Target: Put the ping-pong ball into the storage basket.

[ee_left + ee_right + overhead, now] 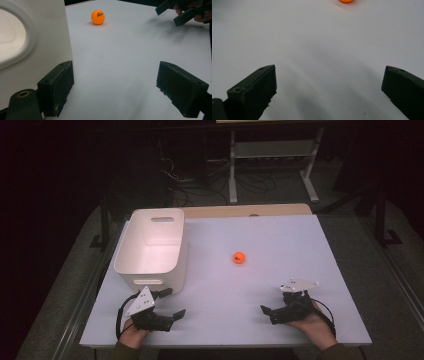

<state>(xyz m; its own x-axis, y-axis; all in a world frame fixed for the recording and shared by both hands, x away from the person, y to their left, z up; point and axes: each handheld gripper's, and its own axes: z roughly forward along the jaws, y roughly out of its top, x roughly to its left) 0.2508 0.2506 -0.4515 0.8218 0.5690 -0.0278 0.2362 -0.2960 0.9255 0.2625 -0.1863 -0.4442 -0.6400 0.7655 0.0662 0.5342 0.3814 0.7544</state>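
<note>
Rolling risk: orange ball [239,257] sits loose on counter [280,240]; a glancing jaw could nudge it away.
Left hand-held gripper [167,306]: released, beside white bin [150,247].
Right hand-held gripper [272,312]: released, empty.

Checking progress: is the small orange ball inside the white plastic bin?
No, the small orange ball lies on the white table beside the white plastic bin.

ball [346,1]: cut by top edge | ball print [99,14]: too small to read
</note>
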